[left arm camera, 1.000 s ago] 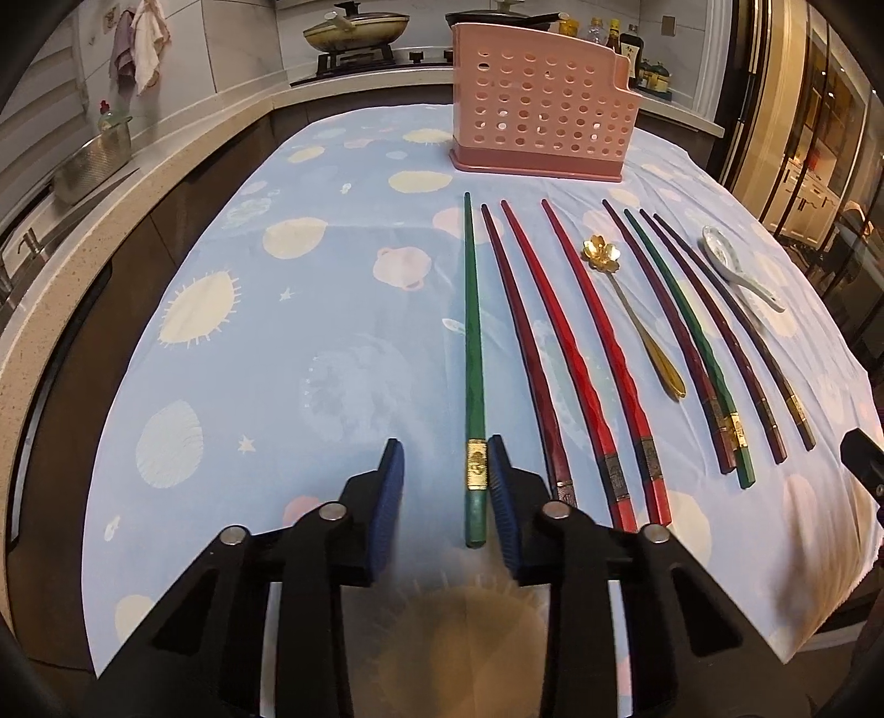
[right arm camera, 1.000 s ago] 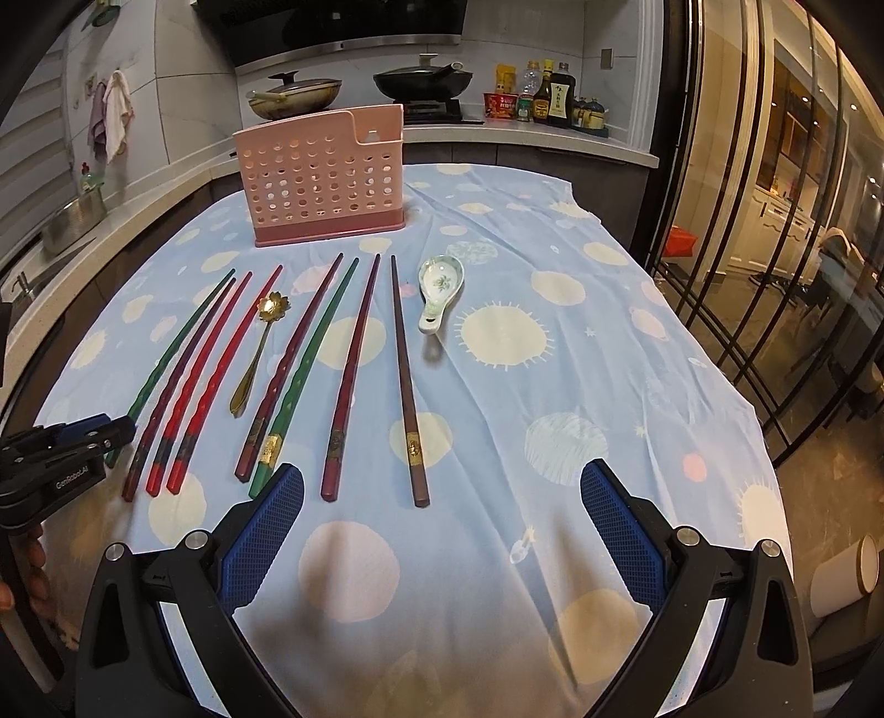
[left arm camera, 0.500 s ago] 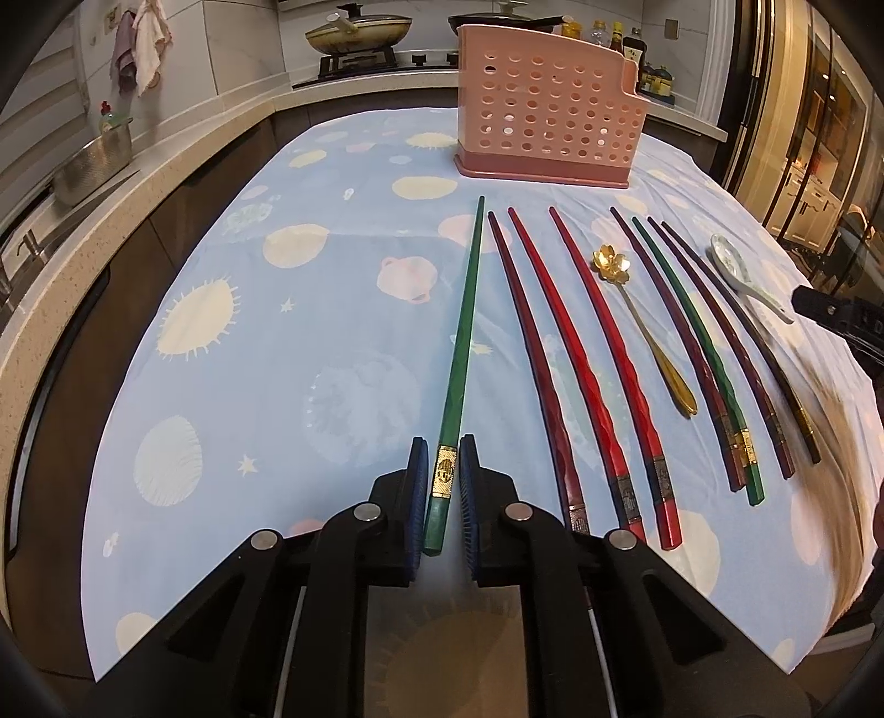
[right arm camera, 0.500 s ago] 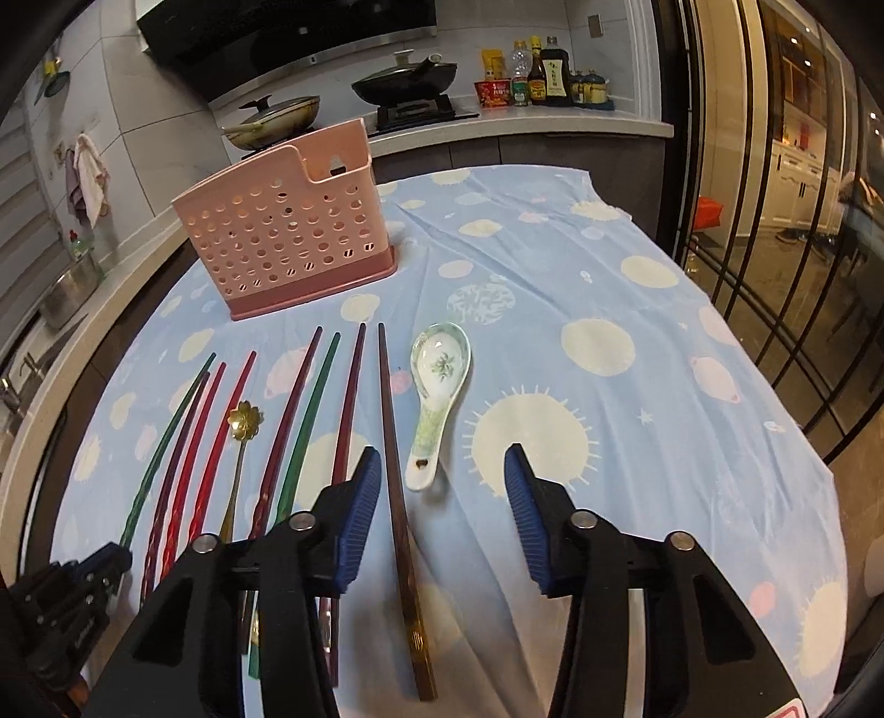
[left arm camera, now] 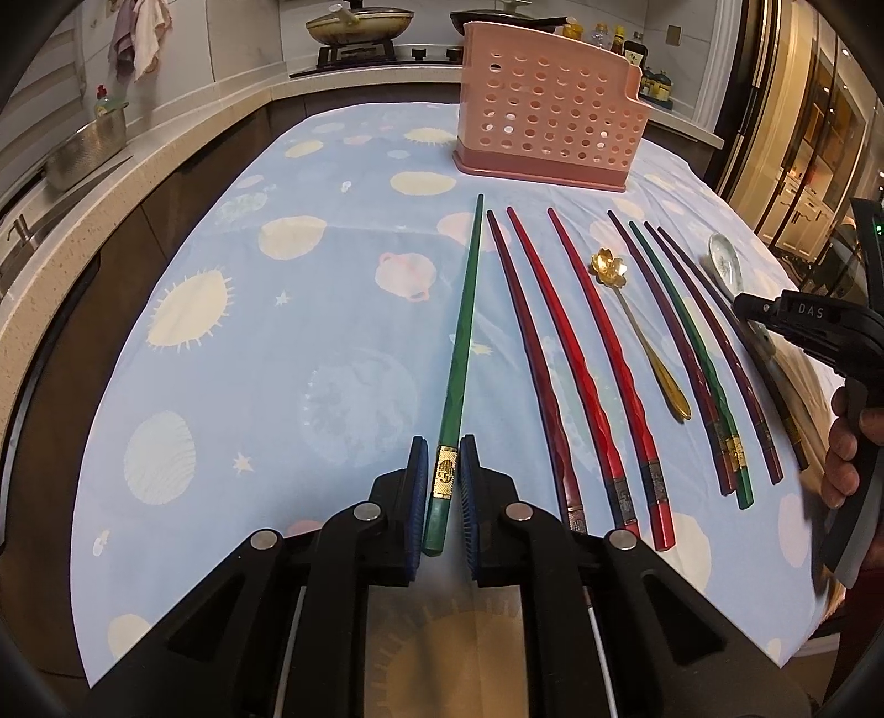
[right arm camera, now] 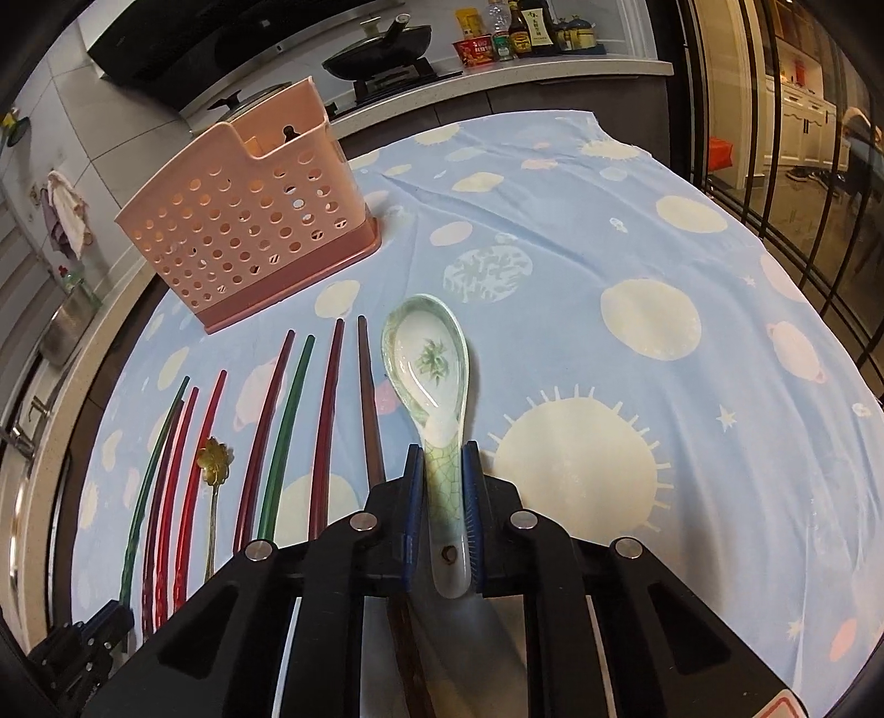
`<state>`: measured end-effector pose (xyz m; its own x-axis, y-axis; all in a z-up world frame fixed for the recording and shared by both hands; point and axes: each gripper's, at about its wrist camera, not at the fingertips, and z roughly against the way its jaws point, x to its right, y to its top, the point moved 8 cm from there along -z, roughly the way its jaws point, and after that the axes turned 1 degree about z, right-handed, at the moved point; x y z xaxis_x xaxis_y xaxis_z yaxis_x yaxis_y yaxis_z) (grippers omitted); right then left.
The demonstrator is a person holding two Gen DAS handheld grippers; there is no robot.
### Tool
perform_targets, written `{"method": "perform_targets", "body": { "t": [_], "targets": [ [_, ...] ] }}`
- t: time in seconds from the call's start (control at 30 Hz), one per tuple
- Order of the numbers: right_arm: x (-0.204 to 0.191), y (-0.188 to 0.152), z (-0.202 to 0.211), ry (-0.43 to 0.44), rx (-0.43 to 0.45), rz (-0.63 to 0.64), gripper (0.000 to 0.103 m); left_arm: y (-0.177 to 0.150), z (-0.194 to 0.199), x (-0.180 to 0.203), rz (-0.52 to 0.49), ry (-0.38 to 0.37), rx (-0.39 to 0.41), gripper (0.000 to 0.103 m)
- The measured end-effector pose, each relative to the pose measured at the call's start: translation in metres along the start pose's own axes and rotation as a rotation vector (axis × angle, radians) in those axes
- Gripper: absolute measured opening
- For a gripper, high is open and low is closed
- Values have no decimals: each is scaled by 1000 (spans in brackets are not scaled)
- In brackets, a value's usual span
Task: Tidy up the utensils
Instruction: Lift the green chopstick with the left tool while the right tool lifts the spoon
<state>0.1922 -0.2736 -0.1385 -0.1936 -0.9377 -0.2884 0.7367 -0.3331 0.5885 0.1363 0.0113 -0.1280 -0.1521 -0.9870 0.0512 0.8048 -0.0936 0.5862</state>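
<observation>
- Left claw (left arm camera: 443,486) clamped on green chopstick (left arm camera: 461,353) at its gold band, near front edge of cloth-covered surface (left arm camera: 248,386).
- Right claw (right arm camera: 442,497) just closed, pinching handle of ceramic spoon (right arm camera: 428,359); bowl of spoon pointing toward far edge.
- Remaining chopsticks (left arm camera: 580,353) and gold spoon (left arm camera: 641,331) laid side by side between the two claws.
- Pink utensil holder (right arm camera: 248,232) upright near far edge, beyond chopstick tips.

A blue planet-print tablecloth (right arm camera: 635,232) covers the table; pans (left arm camera: 359,25) and sauce bottles (right arm camera: 514,33) line the counter.
</observation>
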Motion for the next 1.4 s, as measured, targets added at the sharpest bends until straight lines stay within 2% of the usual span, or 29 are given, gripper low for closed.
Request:
{"method": "perform_targets", "body": {
  "t": [0.93,1.17,1.4],
  "targets": [
    [5,-12,11,25,16,-14,12,-1,1,-4,41,-61,14,12],
    [4,-22,38,15,45,17,12,-5,8,-6,51,-94,-3,7],
    [5,-28,75,6,98,39,10,-15,25,-1,37,-106,7,7]
  ]
}}
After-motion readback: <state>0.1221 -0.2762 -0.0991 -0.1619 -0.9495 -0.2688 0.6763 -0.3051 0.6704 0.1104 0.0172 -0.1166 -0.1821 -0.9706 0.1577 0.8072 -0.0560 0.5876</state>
